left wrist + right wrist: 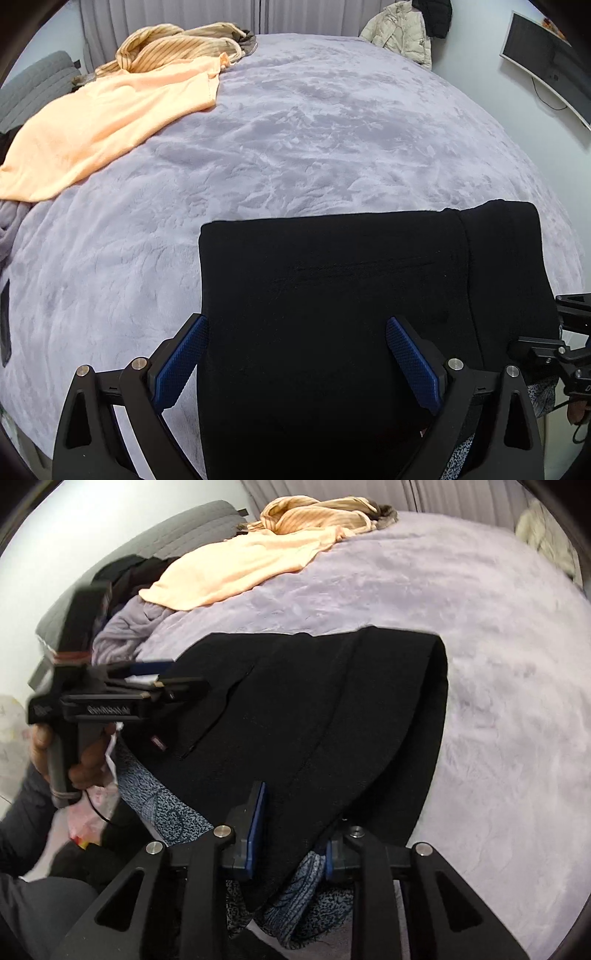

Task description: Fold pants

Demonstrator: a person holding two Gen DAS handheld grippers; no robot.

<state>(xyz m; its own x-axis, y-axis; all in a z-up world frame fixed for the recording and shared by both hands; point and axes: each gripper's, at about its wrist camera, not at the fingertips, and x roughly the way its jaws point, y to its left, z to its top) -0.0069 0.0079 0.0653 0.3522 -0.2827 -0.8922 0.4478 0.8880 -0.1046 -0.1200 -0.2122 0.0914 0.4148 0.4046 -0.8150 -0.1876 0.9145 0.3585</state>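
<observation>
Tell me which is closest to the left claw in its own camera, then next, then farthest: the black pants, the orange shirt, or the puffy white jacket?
1. Black pants: right between the left claw's fingers.
2. Orange shirt: far left on the purple blanket.
3. Puffy white jacket: beyond the bed, top right.

A bed (pixel 314 122) under a lilac plush blanket; grey curtains (pixel 184 14) behind, a monitor (pixel 543 62) on the white wall.
</observation>
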